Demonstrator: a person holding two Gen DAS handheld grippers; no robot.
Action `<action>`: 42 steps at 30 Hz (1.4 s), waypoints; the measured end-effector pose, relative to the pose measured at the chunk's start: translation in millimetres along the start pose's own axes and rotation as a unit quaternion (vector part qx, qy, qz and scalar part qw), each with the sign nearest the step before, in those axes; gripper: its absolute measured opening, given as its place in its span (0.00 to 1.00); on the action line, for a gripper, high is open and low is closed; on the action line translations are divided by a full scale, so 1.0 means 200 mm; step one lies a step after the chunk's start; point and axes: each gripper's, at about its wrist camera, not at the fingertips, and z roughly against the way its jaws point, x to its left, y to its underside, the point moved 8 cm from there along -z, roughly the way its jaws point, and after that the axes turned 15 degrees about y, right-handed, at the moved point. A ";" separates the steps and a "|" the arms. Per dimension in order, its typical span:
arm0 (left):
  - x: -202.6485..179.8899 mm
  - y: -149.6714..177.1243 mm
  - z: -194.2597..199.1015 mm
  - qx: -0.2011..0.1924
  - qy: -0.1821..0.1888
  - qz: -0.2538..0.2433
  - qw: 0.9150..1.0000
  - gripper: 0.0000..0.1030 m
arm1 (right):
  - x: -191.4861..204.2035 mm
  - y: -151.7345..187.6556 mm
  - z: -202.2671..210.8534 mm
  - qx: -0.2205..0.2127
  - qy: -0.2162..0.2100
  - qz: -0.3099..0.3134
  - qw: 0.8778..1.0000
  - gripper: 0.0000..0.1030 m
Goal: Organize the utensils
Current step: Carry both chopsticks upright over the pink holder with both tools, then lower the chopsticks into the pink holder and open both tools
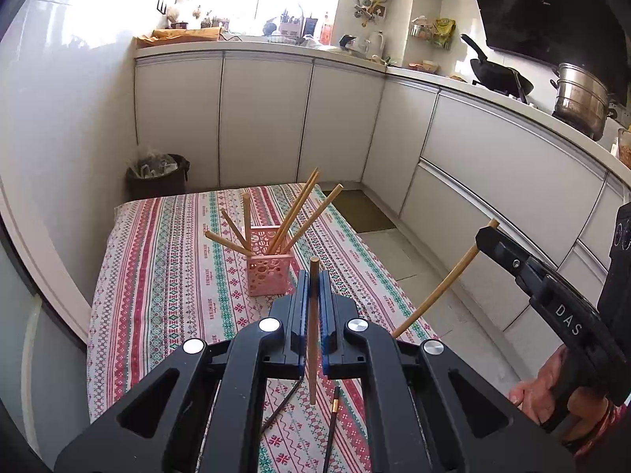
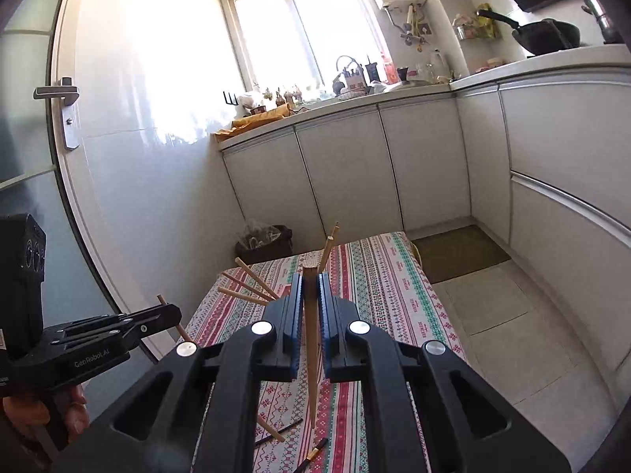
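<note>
Left tongs [image 1: 313,307] clamp one wooden chopstick [image 1: 312,331] upright; right tongs [image 2: 311,307] pinch a second chopstick [image 2: 312,347] likewise, each held clear above the table [image 1: 165,268], apparently for dropping end-first. Ahead stands the pink holder [image 1: 270,266], already bearing several chopsticks fanned against its rim. Two dark chopsticks [image 1: 330,429] lie on the cloth beneath, seemingly not yet sorted.

Left gripper [image 1: 314,276]: black frame, blue-lined fingers, round silver bolts; white "GenRobot.AI" lettering seen from the right wrist.
Right gripper [image 2: 310,280]: same build (white "DAS" along its side).
Wrist beside right gripper: possibly a reddish patterned cuff.
</note>
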 end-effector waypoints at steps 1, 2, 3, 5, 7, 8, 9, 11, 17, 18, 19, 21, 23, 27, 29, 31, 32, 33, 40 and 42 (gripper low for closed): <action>0.00 -0.01 0.01 -0.003 -0.001 -0.001 1.000 0.04 | 0.01 -0.02 0.01 -0.002 -0.002 0.001 1.000 0.08; 0.00 -0.03 0.02 -0.007 -0.003 0.000 1.000 0.04 | 0.01 -0.03 0.01 -0.005 -0.005 0.001 1.000 0.08; 0.00 -0.04 0.02 -0.012 -0.005 0.001 1.000 0.04 | 0.02 -0.05 0.01 -0.008 -0.006 0.002 1.000 0.08; 0.01 -0.07 0.04 -0.021 -0.008 0.004 1.000 0.04 | 0.04 -0.09 0.01 -0.016 -0.010 0.005 1.000 0.08; 0.02 -0.11 0.07 -0.032 -0.013 0.007 0.999 0.04 | 0.05 -0.13 0.02 -0.022 -0.014 0.006 1.000 0.08; 0.02 -0.13 0.08 -0.037 -0.015 0.009 0.999 0.04 | 0.06 -0.15 0.02 -0.026 -0.016 0.006 1.000 0.08; 0.02 -0.15 0.09 -0.041 -0.016 0.009 0.999 0.04 | 0.07 -0.17 0.02 -0.030 -0.018 0.007 0.999 0.08; 0.02 -0.20 0.10 -0.047 -0.020 0.006 0.999 0.04 | 0.09 -0.21 0.02 -0.038 -0.022 0.009 0.999 0.08; -0.01 -0.41 0.12 -0.072 -0.028 -0.012 0.997 0.04 | 0.17 -0.35 0.00 -0.066 -0.031 0.010 0.997 0.08; -0.01 -0.45 0.12 -0.078 -0.029 -0.015 0.996 0.04 | 0.18 -0.38 -0.01 -0.072 -0.033 0.009 0.997 0.08; -0.01 -0.48 0.12 -0.083 -0.031 -0.018 0.996 0.04 | 0.19 -0.41 -0.02 -0.077 -0.034 0.009 0.996 0.08; -0.01 -0.56 0.12 -0.096 -0.039 -0.025 0.994 0.04 | 0.21 -0.46 -0.04 -0.089 -0.034 0.009 0.995 0.08; 0.00 -0.62 0.10 -0.105 -0.045 -0.028 0.993 0.04 | 0.22 -0.51 -0.07 -0.098 -0.033 0.009 0.995 0.08; 0.06 -0.72 0.01 -0.113 -0.060 -0.029 0.991 0.04 | 0.25 -0.59 -0.18 -0.106 -0.032 0.002 0.994 0.08; 0.10 -0.75 -0.06 -0.113 -0.067 -0.027 0.991 0.04 | 0.26 -0.61 -0.25 -0.108 -0.031 -0.001 0.994 0.08; 0.15 -0.77 -0.12 -0.114 -0.071 -0.025 0.991 0.04 | 0.28 -0.62 -0.31 -0.111 -0.031 -0.001 0.993 0.08; 0.18 -0.78 -0.16 -0.115 -0.074 -0.022 0.990 0.04 | 0.28 -0.63 -0.35 -0.112 -0.031 -0.001 0.993 0.08; 0.21 -0.80 -0.19 -0.116 -0.076 -0.018 0.990 0.04 | 0.29 -0.62 -0.38 -0.112 -0.031 -0.001 0.993 0.08; 0.37 -0.81 -0.42 -0.102 -0.072 0.000 0.992 0.05 | 0.34 -0.53 -0.65 -0.111 -0.045 -0.001 0.993 0.08; 0.41 -0.77 -0.44 -0.096 -0.067 0.020 0.993 0.13 | 0.35 -0.46 -0.73 -0.093 -0.046 0.000 0.995 0.09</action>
